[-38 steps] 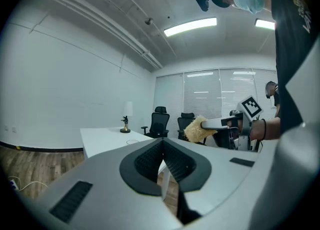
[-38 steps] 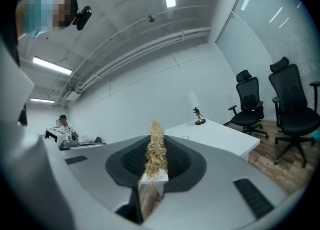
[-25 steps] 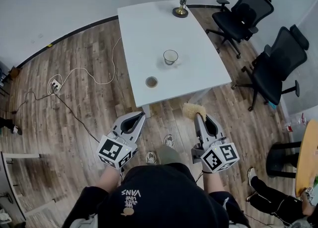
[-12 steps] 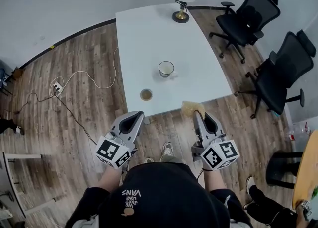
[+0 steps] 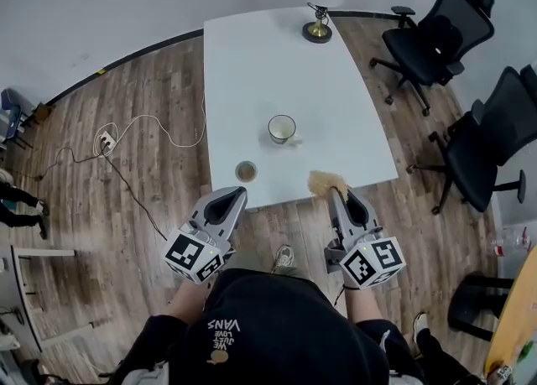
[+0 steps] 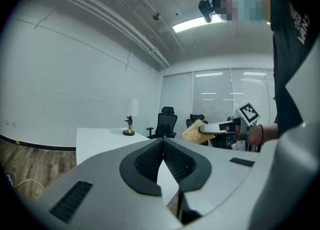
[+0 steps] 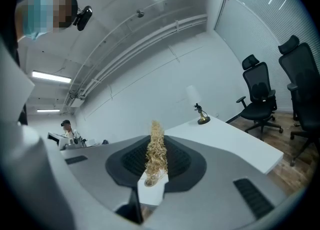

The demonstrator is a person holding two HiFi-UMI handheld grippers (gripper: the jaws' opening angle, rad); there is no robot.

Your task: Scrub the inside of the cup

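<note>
Left gripper (image 5: 235, 197), shut empty, and right gripper (image 5: 336, 194), clamping a fibrous scrubber (image 5: 325, 182), hover at the near table (image 5: 252, 65) edge; cup (image 5: 282, 129) stands mid-table, far from edges

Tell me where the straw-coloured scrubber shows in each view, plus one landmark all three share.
Head view: scrubber low centre-right, at the right gripper's tips, at the table's near edge.
Left gripper view: right of centre, beyond the shut jaws.
Right gripper view: dead centre, pinched between the jaws.
Shared landmark: the brass lamp at the table's far end.
</note>
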